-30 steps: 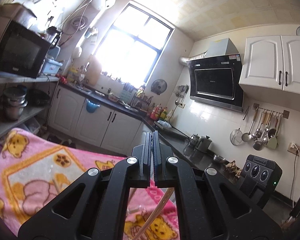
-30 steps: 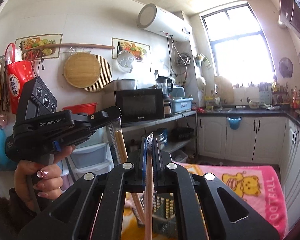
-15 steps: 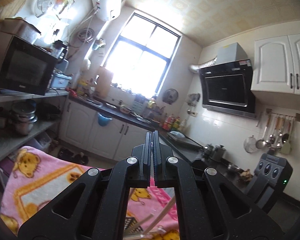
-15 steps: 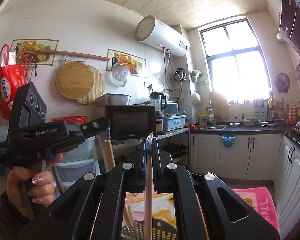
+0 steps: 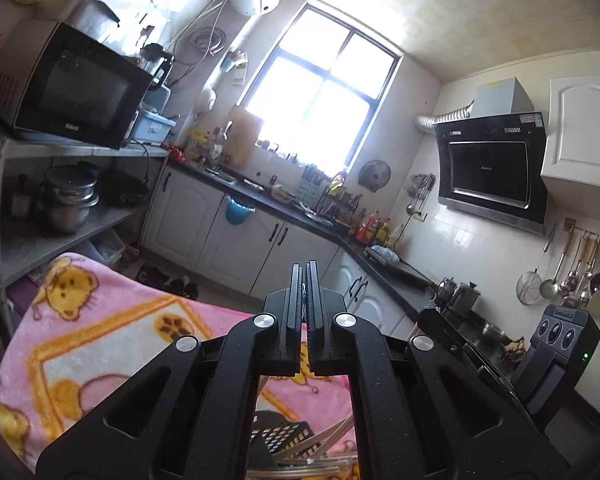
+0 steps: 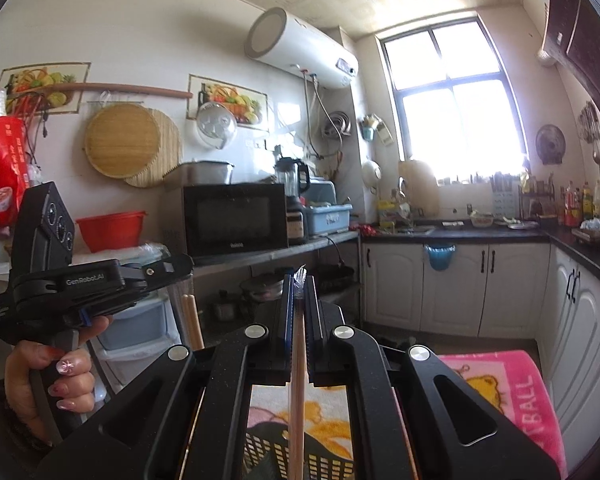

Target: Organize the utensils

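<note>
While the left wrist view looks across the kitchen, the left gripper point(image 5: 304, 276) sits at centre frame with its jaws pressed together; nothing visible at the tips. In the right wrist view, though, a pair of pale wooden chopsticks point(image 6: 192, 322) hangs below that same gripper point(image 6: 184, 266), so it looks pinched on them further back. Below the jaws, at 6 o'clock, the black plastic lattice basket point(image 5: 278, 438) shows its rim, with light wooden sticks point(image 5: 320, 442) lying slanted across it and over something clear. Basket rests on the pink cartoon-print blanket point(image 5: 100, 344), which runs out to 8 o'clock; its far edge drops to bare floor in front of the white base cabinets point(image 5: 204, 224). Metal shelf rack point(image 5: 60, 236) with the black microwave point(image 5: 76, 88) crowds 9 to 10 o'clock. Right gripper body point(image 5: 556, 348) sits at 4 o'clock, well apart.

Right wrist view: right gripper point(image 6: 299, 284) is pinching a long thin wooden stick in clear wrap point(image 6: 297, 380), held upright between the jaws, wrap tip poking out at the top. Stick runs down to 6 o'clock over the basket point(image 6: 268, 452). A hand point(image 6: 52, 376) grips the left gripper at 8 o'clock. Blanket edge point(image 6: 516, 392) ends at 4 o'clock, close to the cabinet doors; open floor lies beyond it toward 3 o'clock.
</note>
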The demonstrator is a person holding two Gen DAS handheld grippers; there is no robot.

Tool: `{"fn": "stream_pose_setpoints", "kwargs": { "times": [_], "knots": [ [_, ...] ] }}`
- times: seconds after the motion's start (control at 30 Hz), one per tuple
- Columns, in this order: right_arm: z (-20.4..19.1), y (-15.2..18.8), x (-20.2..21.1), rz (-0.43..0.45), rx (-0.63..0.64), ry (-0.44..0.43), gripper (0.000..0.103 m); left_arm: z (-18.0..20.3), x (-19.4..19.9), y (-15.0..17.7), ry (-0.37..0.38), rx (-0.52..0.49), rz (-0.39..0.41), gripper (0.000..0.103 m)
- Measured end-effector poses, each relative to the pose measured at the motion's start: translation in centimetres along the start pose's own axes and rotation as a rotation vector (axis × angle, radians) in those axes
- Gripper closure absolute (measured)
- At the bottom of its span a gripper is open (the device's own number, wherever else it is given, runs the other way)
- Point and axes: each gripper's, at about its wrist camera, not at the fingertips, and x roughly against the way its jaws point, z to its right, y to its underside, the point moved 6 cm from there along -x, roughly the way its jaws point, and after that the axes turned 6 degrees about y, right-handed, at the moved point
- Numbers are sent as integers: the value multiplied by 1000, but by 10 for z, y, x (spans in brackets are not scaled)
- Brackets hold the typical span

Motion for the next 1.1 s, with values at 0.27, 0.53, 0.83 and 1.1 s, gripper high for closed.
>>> {"fn": "stream_pose_setpoints", "kwargs": {
  "times": [0.27, 0.53, 0.83, 1.1],
  "knots": [
    [8, 26, -10, -49, -16, 19, 98, -9, -11, 20, 8, 33, -30, 103],
    [4, 45, -14, -77, -26, 18, 98, -15, -18, 42, 34, 69, -49, 103],
    [4, 59, -11, -94, -50, 14, 98, -19, -20, 61, 52, 103, -65, 103],
    [9, 75, -9, -130, -71, 20, 98, -25, -18, 75, 48, 124, -84, 103]
  ]
}}
